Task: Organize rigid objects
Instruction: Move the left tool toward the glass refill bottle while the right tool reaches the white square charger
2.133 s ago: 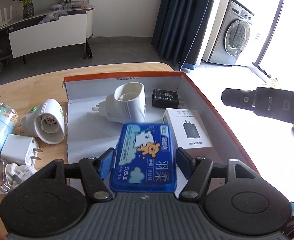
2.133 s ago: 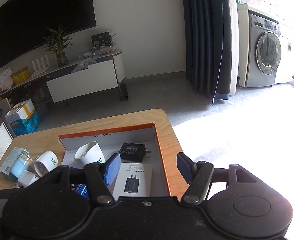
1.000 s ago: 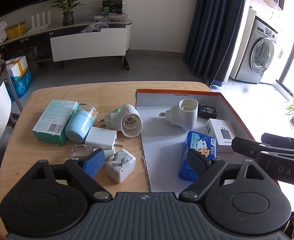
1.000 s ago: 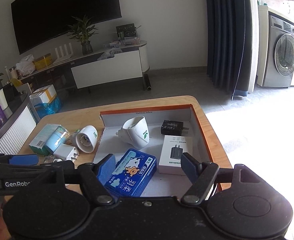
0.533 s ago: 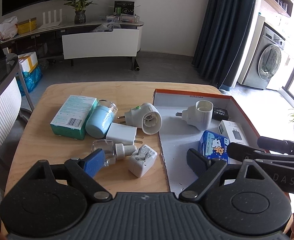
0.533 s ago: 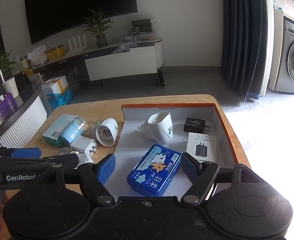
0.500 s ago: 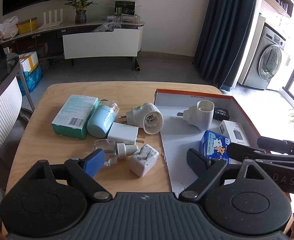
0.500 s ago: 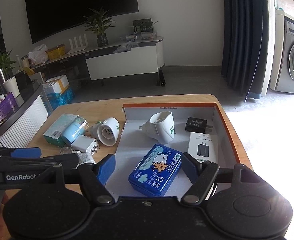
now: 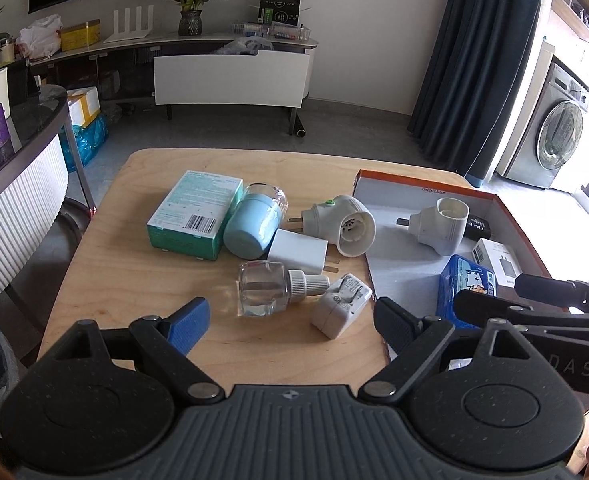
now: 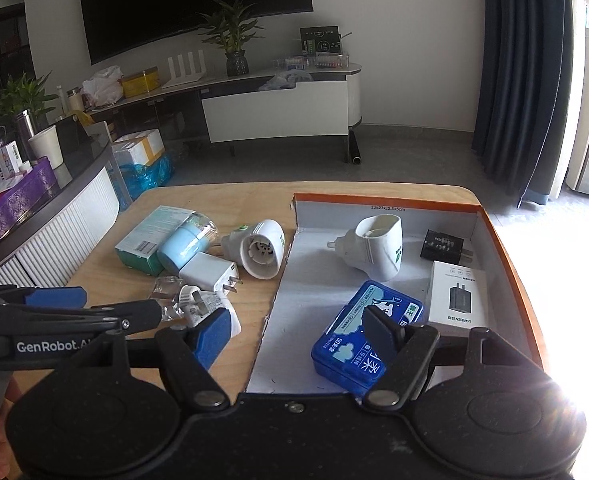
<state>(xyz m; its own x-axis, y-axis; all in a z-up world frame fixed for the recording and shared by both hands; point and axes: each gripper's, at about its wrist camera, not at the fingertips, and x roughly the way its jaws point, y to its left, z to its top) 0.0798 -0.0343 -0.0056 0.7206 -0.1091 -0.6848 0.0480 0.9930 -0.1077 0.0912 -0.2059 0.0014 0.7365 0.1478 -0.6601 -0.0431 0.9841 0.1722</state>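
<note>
An orange-rimmed cardboard box [image 9: 422,179] [image 10: 386,197] lies on the right of the wooden table. In it are a blue tin [image 10: 364,330] [image 9: 468,280], a white plug-in device [image 10: 376,246], a black charger [image 10: 442,246] and a white charger carton [image 10: 460,296]. Left of the box lie a small white adapter [image 9: 340,310], a clear bottle [image 9: 272,286], a white charger [image 9: 298,250], a round white plug-in [image 9: 344,224], a pale blue cup [image 9: 252,226] and a teal carton [image 9: 194,214]. My left gripper [image 9: 290,316] is open above the near table edge, facing the bottle and adapter. My right gripper [image 10: 298,332] is open over the box's near left edge.
The table [image 9: 106,272] ends close on the left. A curved counter [image 9: 22,184] stands to the left. A TV bench [image 9: 230,68], dark curtains [image 9: 466,64] and a washing machine [image 9: 554,140] stand behind.
My left gripper let go of the blue tin in the box, opened, and drew back and left over the loose items. My right gripper pulled back and stayed open.
</note>
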